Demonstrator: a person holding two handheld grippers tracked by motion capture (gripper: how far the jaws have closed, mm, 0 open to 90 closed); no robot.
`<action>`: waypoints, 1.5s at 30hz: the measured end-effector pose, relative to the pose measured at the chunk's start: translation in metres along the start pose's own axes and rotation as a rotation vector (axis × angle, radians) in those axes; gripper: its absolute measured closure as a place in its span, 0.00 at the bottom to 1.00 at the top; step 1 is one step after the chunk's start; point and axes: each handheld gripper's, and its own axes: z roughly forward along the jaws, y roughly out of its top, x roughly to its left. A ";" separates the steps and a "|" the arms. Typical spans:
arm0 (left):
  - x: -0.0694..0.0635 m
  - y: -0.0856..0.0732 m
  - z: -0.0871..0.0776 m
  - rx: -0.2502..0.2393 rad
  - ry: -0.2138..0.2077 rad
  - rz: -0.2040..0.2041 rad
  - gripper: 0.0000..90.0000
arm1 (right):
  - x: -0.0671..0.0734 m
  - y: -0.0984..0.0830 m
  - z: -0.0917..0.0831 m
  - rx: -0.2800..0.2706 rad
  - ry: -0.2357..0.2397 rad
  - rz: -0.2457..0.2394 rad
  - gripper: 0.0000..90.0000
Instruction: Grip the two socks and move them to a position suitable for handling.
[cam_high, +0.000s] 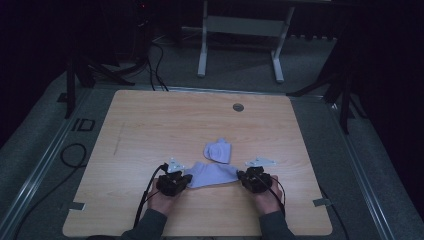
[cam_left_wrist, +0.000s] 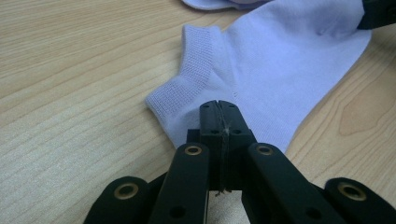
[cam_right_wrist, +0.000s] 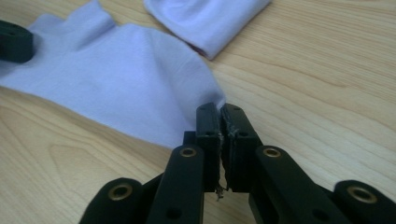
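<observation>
Between the two hand-held grippers, a flat sock (cam_high: 214, 174) lies stretched along the near edge of the surface (cam_high: 150, 125).

We see its long axis run left to right across the person's front, cuff end toward the left hand-held gripper (cam_high: 181, 180) and toe end toward the right hand-held gripper (cam_high: 243, 176). Each has its jaws pressed together on the fabric: the left on the edge just below the ribbed cuff (cam_left_wrist: 194, 56), the right on the sock's far corner. Both hands sit equally near, one at each end. A second, folded sock (cam_high: 218, 150) rests just beyond the first, touching or nearly so. We judge that any coming lift or fold turns on this left-right axis held at both ends.
</observation>
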 end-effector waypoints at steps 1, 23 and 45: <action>0.000 0.000 0.000 0.000 0.000 0.000 0.99 | -0.001 0.000 0.000 0.003 -0.004 0.004 0.94; 0.002 0.000 0.000 0.002 -0.013 0.001 0.99 | 0.012 0.046 0.007 -0.067 0.061 -0.098 0.87; 0.001 0.001 0.001 -0.001 -0.019 0.006 0.99 | 0.033 0.099 0.087 0.102 0.065 -0.139 0.76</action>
